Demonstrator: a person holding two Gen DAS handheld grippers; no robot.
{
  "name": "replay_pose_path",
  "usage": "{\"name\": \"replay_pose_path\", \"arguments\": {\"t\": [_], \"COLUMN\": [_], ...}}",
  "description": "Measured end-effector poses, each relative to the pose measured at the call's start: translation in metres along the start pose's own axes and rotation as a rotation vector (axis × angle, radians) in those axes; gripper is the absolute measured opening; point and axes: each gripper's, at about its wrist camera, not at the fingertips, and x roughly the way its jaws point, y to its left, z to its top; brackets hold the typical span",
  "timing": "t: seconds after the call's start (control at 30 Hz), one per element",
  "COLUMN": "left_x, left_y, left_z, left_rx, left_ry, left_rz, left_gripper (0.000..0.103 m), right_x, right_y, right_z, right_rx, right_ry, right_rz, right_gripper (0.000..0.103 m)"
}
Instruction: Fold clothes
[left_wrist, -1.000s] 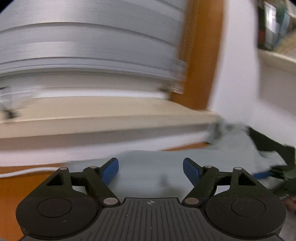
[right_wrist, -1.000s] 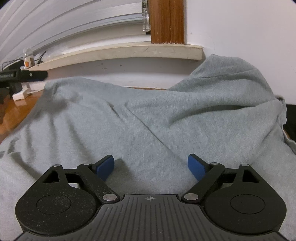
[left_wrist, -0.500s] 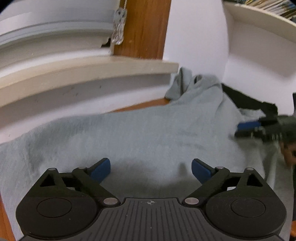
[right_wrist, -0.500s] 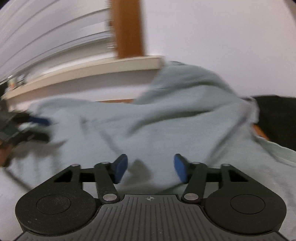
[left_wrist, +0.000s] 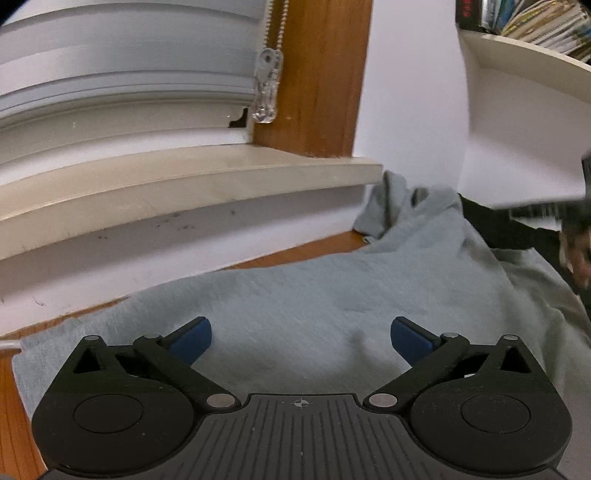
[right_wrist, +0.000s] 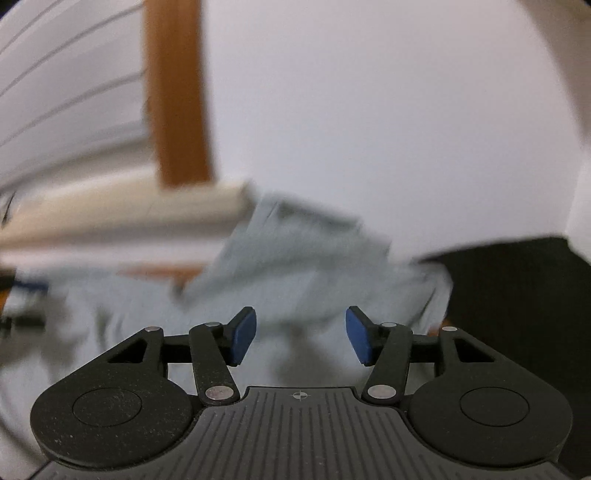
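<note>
The crumpled grey cotton garment (left_wrist: 332, 295) is spread across the frame's centre on the orange wooden table (left_wrist: 303, 249). The left gripper (left_wrist: 301, 338) and right gripper (right_wrist: 300, 334) are held agape, empty. The right view is blurred; the garment's lower edge is cut off.

Garment (left_wrist: 332, 295) on the table (left_wrist: 291, 251), below the windowsill (left_wrist: 184, 184), its far end against the wall (left_wrist: 410, 110).

Wooden table (left_wrist: 295, 253), orange-brown, bare strip showing along wall and at left edge. Grey garment (left_wrist: 332, 314) spread flat over most of it, far corner bunched up against wall. Black cloth (right_wrist: 517, 295) lying just right of garment, touching it.
</note>
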Motion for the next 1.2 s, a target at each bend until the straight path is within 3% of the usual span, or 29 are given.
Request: {"name": "replay_pose_path", "arguments": {"t": [0.13,0.23,0.4,0.53,0.57,0.6,0.67,0.87,1.03,1.17,1.2], "left_x": [0.012,0.012,0.013,0.014,0.015,0.014,0.014,0.016,0.015,0.014,0.014], "left_y": [0.009,0.017,0.013,0.013,0.013,0.013,0.012,0.012,0.011,0.012,0.013], "left_z": [-0.006,-0.007,-0.008,-0.009,-0.009,-0.010,-0.010,-0.011,-0.009,-0.007,-0.007], "left_rx": [-0.045,-0.091,-0.066,-0.066,-0.068,-0.068,-0.063,-0.060,-0.057,-0.064,-0.066], "left_ry": [0.058,0.054,0.055,0.056,0.057,0.058,0.058,0.065,0.066,0.063,0.063], "left_rz": [-0.031,-0.061,-0.065,-0.066,-0.068,-0.071,-0.077,-0.073,-0.068,-0.069,-0.069], "left_gripper": [0.103,0.103,0.103,0.103,0.103,0.103,0.103,0.103,0.103,0.103,0.103], "right_x": [0.028,0.049,0.100,0.118,0.120,0.121,0.122,0.077,0.022,-0.024,-0.031], "right_y": [0.007,0.012,0.047,0.054,0.055,0.055,0.057,0.056,0.068,0.094,0.102], "right_z": [0.038,0.066,0.075,0.079,0.079,0.078,0.076,0.094,0.124,0.131,0.128], "right_rx": [-0.008,-0.015,-0.105,-0.116,-0.128,-0.145,-0.178,-0.184,-0.173,-0.175,-0.178], "right_ry": [0.006,0.010,0.139,0.157,0.170,0.182,0.205,0.051,-0.187,-0.301,-0.291], "right_rz": [-0.012,-0.021,-0.074,-0.134,-0.146,-0.156,-0.177,-0.210,-0.285,-0.186,-0.131], "right_gripper": [0.066,0.067,0.067,0.065,0.051,0.022,0.016,0.006,0.005,0.005,0.005]}}
